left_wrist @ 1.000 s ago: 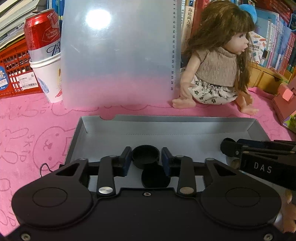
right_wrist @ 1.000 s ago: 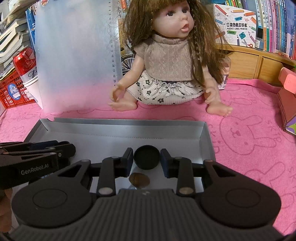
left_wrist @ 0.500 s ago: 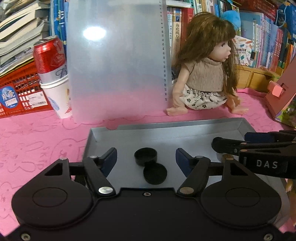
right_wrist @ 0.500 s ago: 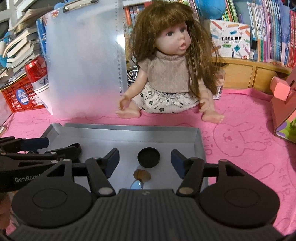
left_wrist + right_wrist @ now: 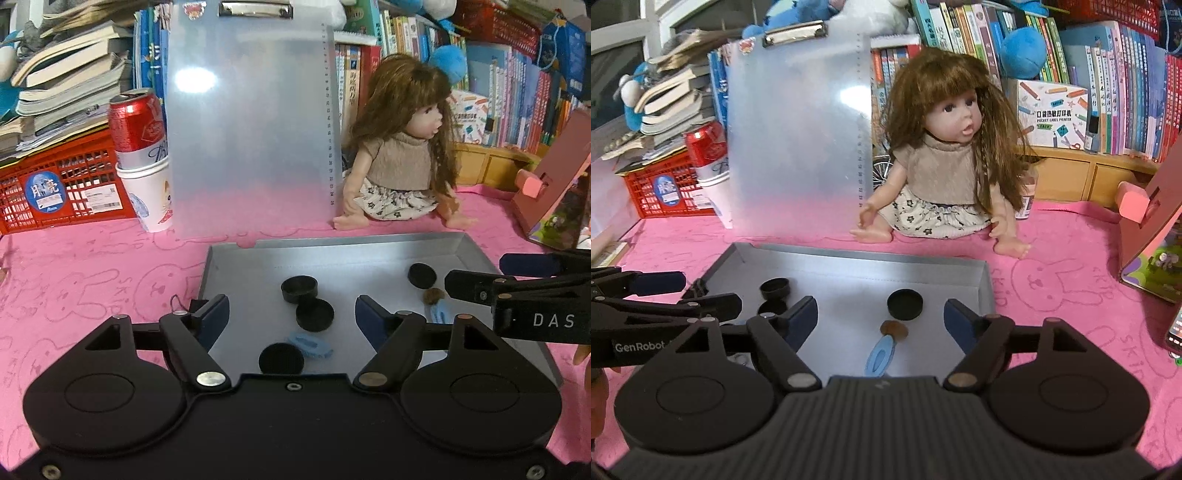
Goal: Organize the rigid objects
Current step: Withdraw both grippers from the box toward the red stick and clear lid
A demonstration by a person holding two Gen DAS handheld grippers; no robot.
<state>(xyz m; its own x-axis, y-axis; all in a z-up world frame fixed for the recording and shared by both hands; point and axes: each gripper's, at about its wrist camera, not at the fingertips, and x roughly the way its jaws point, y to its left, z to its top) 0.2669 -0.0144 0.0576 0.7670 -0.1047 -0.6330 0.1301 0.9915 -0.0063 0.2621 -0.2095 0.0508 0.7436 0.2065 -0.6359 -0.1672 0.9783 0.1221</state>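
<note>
Left wrist view has the left gripper (image 5: 291,314) spread wide open over the grey tray (image 5: 236,280), holding nothing, with 3 black caps (image 5: 299,289) lying loose between and below its fingers and a 4th cap (image 5: 422,275) over on the tray's right side. Right gripper (image 5: 881,319) is wide open and empty too, hanging above that same cap and a blue clip (image 5: 881,356).

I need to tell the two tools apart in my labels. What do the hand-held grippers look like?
Both are matte black with two round housings, silver pivot rivets and blue finger pads. The left hand-held gripper has a smooth body and "GenRobot" lettering; the right hand-held gripper has a ribbed grey body and "DAS" lettering.
</note>
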